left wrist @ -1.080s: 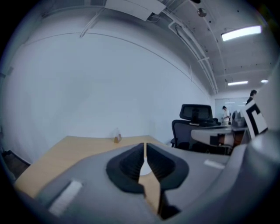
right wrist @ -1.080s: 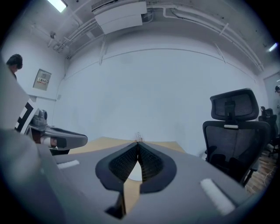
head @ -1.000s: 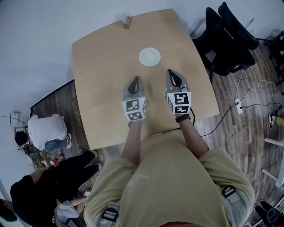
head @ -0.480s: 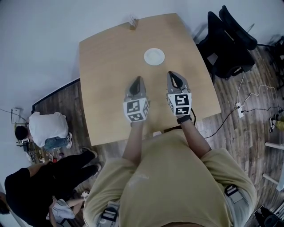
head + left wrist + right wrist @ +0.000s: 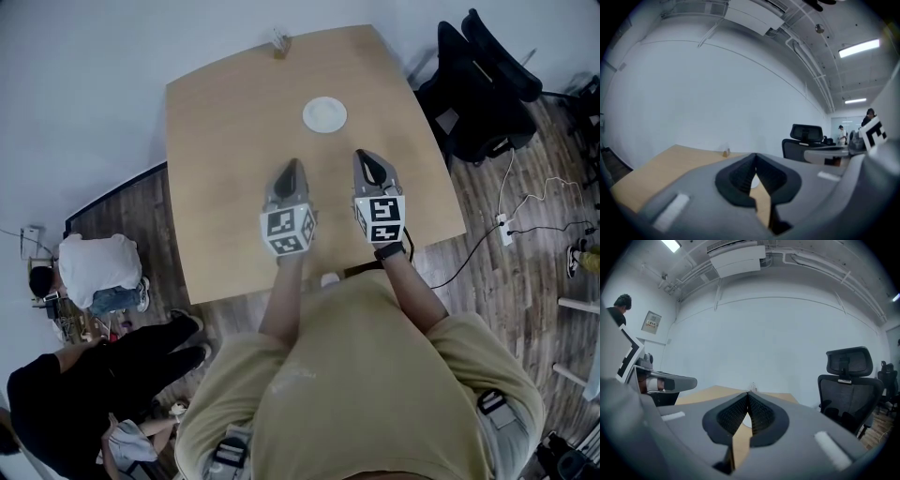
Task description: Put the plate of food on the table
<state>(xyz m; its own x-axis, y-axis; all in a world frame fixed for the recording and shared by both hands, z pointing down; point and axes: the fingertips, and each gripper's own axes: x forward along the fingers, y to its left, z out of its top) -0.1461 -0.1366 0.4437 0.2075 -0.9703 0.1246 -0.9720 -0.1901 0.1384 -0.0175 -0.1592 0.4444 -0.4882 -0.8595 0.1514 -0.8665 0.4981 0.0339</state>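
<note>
A small round white plate [image 5: 324,114] lies on the light wooden table [image 5: 216,187], toward its far side; I can make out no food on it. Both grippers hover side by side over the table's near half, pointing at the plate and well short of it. The left gripper [image 5: 290,168] is shut with nothing in it, and so is the right gripper [image 5: 365,157]. In the left gripper view the jaws [image 5: 755,156] meet at their tips, and a sliver of the plate [image 5: 754,182] shows below them. The right gripper view shows its gripper [image 5: 748,393] shut, with the plate [image 5: 746,422] behind.
A small holder [image 5: 279,42] stands at the table's far edge by the white wall. A black office chair [image 5: 483,84] sits right of the table. Cables and a power strip [image 5: 507,230] lie on the wooden floor at right. People [image 5: 94,272] crouch at lower left.
The head view has shifted a little, so the table and plate sit slightly further right in it. The two grippers stay side by side in about the same place.
</note>
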